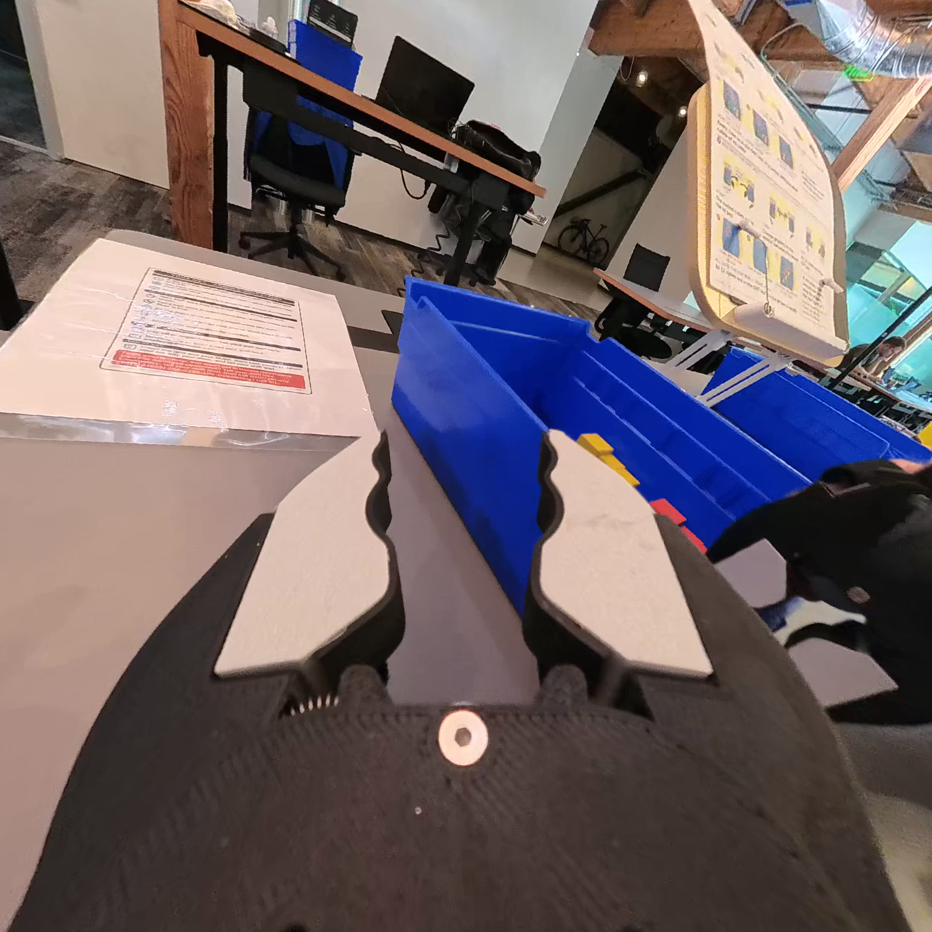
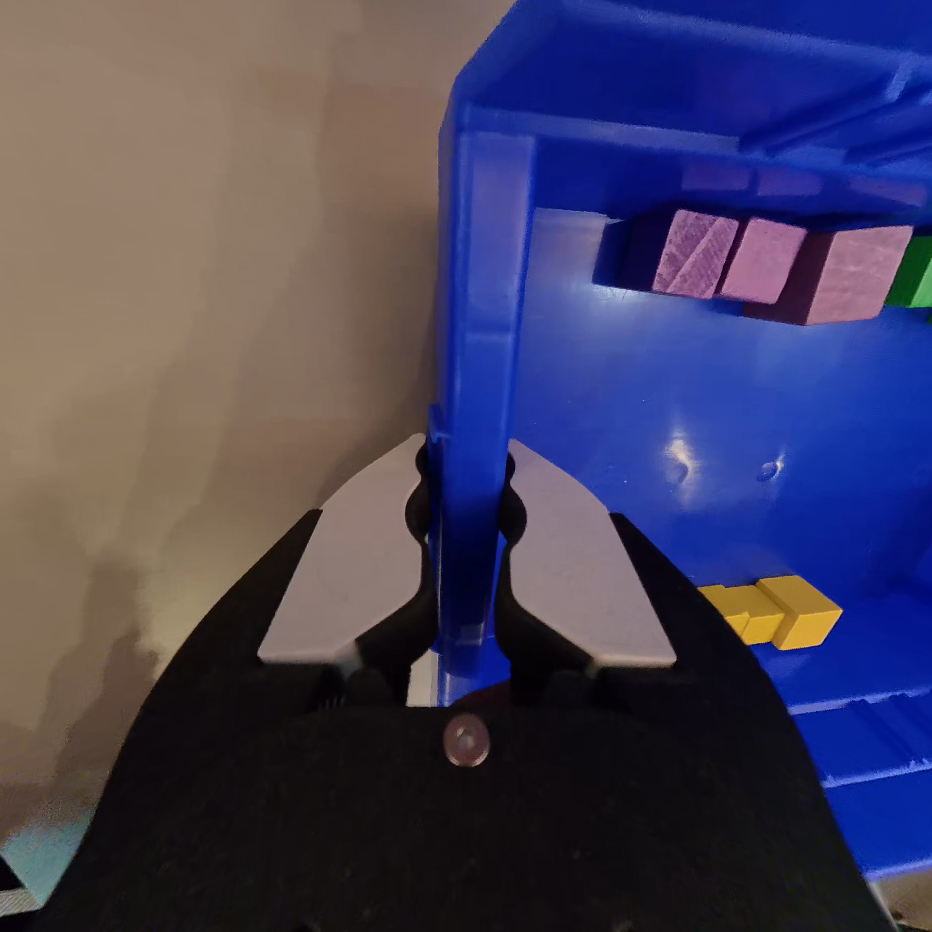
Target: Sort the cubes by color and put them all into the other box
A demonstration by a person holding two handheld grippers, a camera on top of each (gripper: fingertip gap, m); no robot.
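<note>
Your right claw (image 2: 466, 504) is clamped on the side wall of the blue box (image 2: 655, 403), one finger outside, one inside. Just past it on the box floor sit yellow cubes (image 2: 776, 615); farther in, purple cubes (image 2: 766, 265) line the far wall, with a green cube (image 2: 915, 280) at their right end. Your left claw (image 1: 464, 469) hangs wide and empty over the grey table (image 1: 126, 529), beside the box's outer wall. Beyond, a laminated sheet (image 1: 201, 328) lies on the table.

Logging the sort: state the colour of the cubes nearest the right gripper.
Yellow cubes, clearest in the right wrist view.
</note>
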